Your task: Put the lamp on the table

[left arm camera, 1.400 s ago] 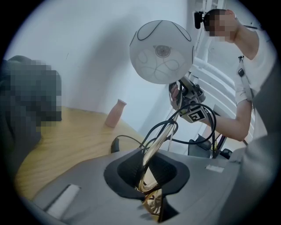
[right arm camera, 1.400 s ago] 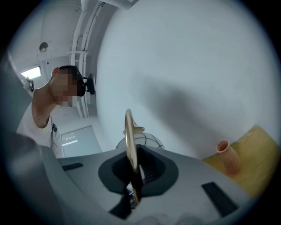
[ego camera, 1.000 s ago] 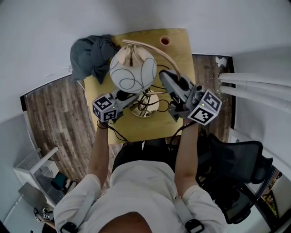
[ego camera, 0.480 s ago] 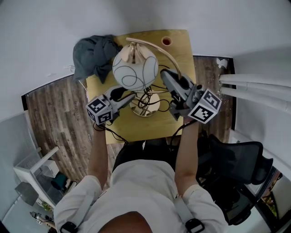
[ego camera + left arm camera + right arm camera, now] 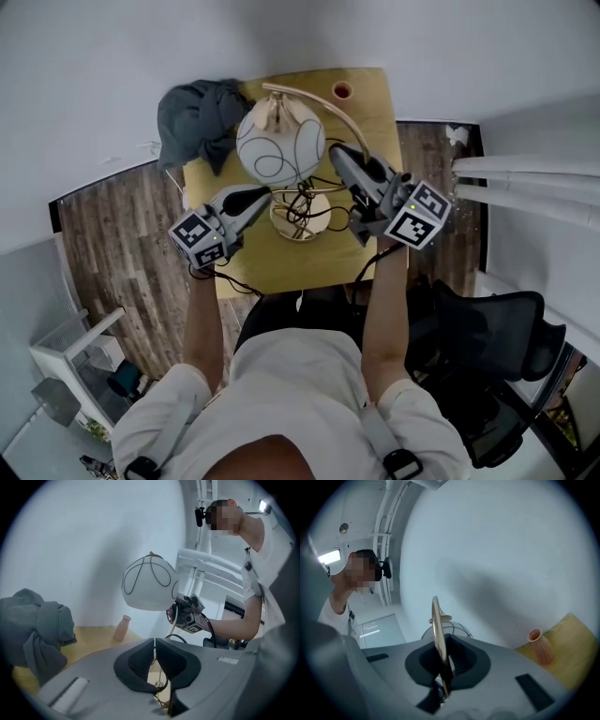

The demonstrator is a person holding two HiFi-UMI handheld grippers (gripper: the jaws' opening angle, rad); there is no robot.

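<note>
The lamp stands on the yellow table, with its round base flat on the top. Its white globe shade hangs from a curved brass arm. My right gripper is shut on that arm at the lamp's right. My left gripper hovers at the left of the base. Its jaws have just been closing and now stand together. A thin brass-coloured line shows in the slit between them; I cannot tell whether it is pinched.
A small pink vase stands at the table's far edge. A grey cloth is heaped on the far left corner. Black cord tangles over the base. An office chair is at the right.
My left gripper has drawn back to the left from the lamp base, and its jaws opened wide and then came together. The right gripper has kept its hold on the brass arm.
</note>
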